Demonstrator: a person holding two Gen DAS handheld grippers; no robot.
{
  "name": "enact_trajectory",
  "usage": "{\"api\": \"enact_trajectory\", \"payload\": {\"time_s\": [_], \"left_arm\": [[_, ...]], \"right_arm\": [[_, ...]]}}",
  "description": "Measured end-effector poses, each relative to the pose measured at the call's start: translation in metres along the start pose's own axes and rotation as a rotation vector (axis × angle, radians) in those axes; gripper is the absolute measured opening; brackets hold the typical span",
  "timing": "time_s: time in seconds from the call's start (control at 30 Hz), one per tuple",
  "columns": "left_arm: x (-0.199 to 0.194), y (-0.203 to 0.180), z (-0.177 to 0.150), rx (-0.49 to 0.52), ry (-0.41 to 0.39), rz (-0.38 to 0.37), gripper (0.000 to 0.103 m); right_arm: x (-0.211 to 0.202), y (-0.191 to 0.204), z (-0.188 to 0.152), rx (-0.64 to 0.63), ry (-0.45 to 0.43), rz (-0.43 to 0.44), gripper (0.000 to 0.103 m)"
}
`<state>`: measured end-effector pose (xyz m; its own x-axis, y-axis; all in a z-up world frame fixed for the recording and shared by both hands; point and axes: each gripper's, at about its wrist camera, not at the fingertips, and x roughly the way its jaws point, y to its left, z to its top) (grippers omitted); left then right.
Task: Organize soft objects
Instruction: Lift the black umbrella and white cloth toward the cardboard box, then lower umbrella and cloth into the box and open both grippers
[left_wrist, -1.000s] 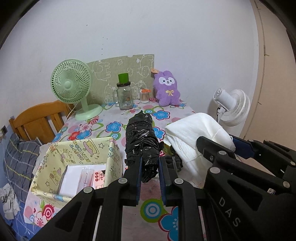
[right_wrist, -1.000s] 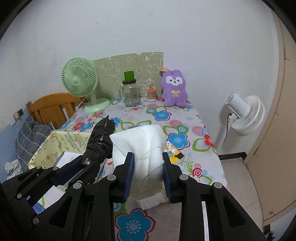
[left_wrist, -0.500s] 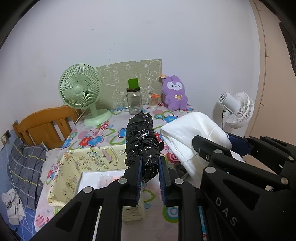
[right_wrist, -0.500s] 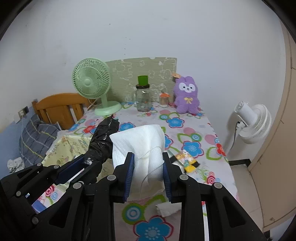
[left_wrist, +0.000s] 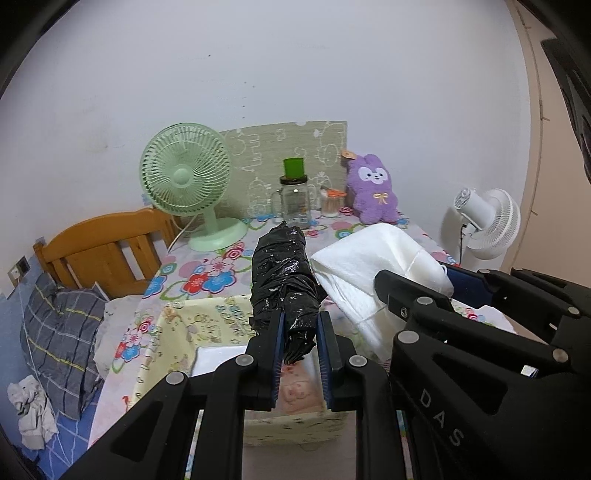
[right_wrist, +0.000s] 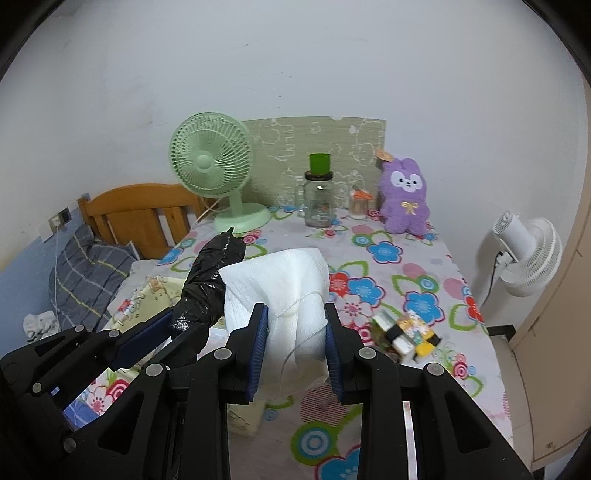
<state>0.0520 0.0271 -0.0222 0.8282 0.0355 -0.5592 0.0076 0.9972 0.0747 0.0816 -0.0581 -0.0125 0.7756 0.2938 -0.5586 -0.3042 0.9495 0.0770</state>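
My left gripper (left_wrist: 300, 332) is shut on a black plastic bag roll (left_wrist: 282, 271) and holds it in the air over a yellow patterned box (left_wrist: 207, 321). My right gripper (right_wrist: 295, 325) is shut on a folded white cloth (right_wrist: 280, 288), held above the floral table (right_wrist: 406, 288). The cloth also shows in the left wrist view (left_wrist: 369, 266), right of the black roll. The black roll shows in the right wrist view (right_wrist: 210, 280), left of the cloth. Inside the box lie white and pink packets (left_wrist: 295, 384).
At the table's back stand a green fan (right_wrist: 218, 173), a glass jar with a green cup on top (right_wrist: 319, 199), a small jar (right_wrist: 360, 203) and a purple plush rabbit (right_wrist: 404, 197). Small colourful packets (right_wrist: 406, 332) lie at the right. A white fan (right_wrist: 528, 254) stands beyond the table edge, a wooden bed (right_wrist: 140, 210) to the left.
Both grippers have risen and drawn back with their loads. The yellow box now lies straight below the left gripper instead of to its left.
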Motion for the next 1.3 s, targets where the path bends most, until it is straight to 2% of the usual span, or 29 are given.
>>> {"api": "enact_trajectory", "payload": {"time_s": [0.37,0.97,1.23,1.3], "left_arm": [[0.016,0.037,-0.011,-0.025,0.043,0.034,0.016],[0.055,0.076,-0.040,-0.063,0.188,0.086,0.021],[0.065,0.087,-0.046,-0.084,0.228,0.096,0.047],[0.067,0.089,-0.047,-0.088,0.229,0.106,0.075]], "right_arm": [[0.028,0.036,0.001,-0.032,0.037,0.055,0.033],[0.075,0.071,-0.009,-0.068,0.121,0.089,0.033],[0.093,0.081,-0.014,-0.082,0.157,0.115,0.032],[0.097,0.083,-0.015,-0.083,0.164,0.125,0.032]]}}
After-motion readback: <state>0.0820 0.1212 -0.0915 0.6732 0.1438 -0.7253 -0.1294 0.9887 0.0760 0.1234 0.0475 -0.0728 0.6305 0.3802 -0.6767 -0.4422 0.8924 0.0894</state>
